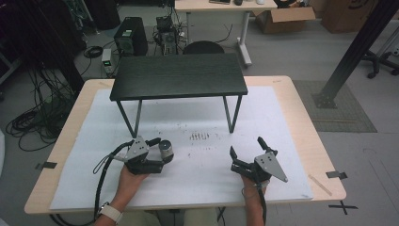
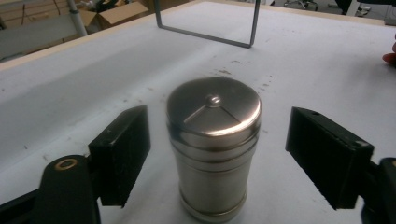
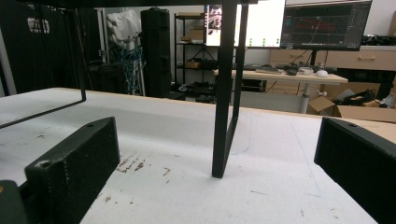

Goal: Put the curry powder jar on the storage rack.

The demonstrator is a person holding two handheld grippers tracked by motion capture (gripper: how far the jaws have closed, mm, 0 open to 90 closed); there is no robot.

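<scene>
A steel canister (image 2: 214, 140) with a domed lid stands upright on the white sheet (image 2: 93, 84). My left gripper (image 2: 224, 142) is open, one black jaw on each side of the canister, with a gap on both sides. From above, the canister (image 1: 166, 150) stands at the tip of the left gripper (image 1: 159, 153), left of centre. My right gripper (image 1: 246, 146) rests open near the front right, nothing between its jaws. In the right gripper view the open right gripper (image 3: 219, 168) faces a black table leg (image 3: 224, 116).
A small black table (image 1: 179, 75) on thin metal legs stands at the back middle of the wooden tabletop (image 1: 301, 122). Dark smudges (image 1: 200, 136) mark the sheet between the grippers. Desks, boxes and cables lie beyond the table.
</scene>
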